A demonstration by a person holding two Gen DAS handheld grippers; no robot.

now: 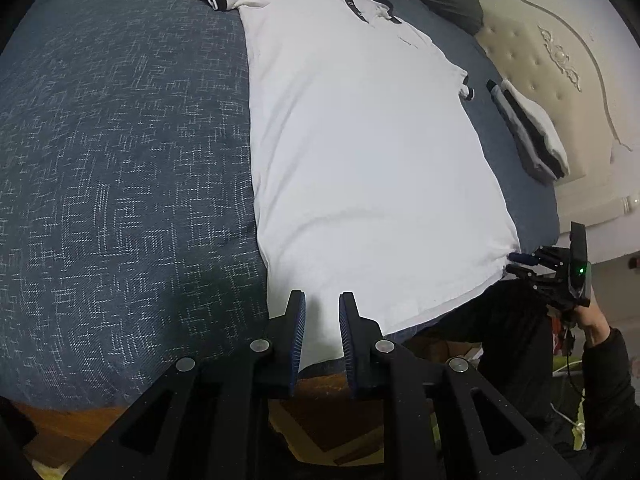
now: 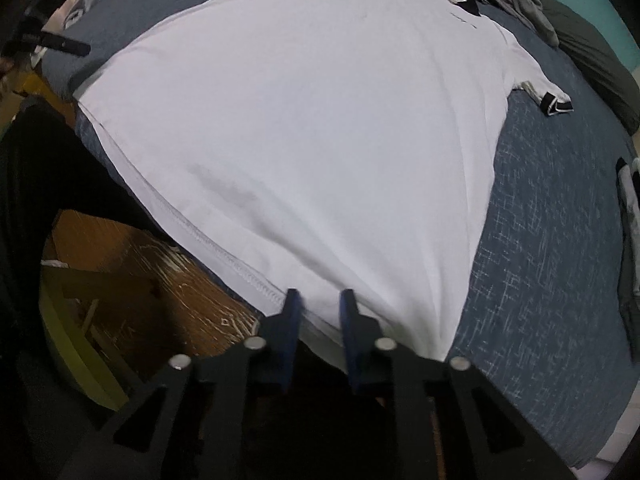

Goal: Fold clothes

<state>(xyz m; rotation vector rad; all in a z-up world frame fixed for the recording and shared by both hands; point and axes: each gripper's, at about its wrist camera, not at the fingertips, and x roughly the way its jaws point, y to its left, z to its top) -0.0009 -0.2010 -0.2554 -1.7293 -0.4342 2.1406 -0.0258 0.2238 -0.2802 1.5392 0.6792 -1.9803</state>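
A white polo shirt (image 1: 360, 152) with black collar and cuffs lies flat on a dark blue bedspread (image 1: 120, 180). Both the left gripper (image 1: 322, 300) and right gripper (image 2: 320, 298) stand parted at its bottom hem. Folded clothes (image 1: 528, 132) sit beside it, near the headboard (image 1: 560, 60).

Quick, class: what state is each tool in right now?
Left tool: open, empty, at the white polo shirt's hem.
Right tool: open, hem between its fingers, not clamped.
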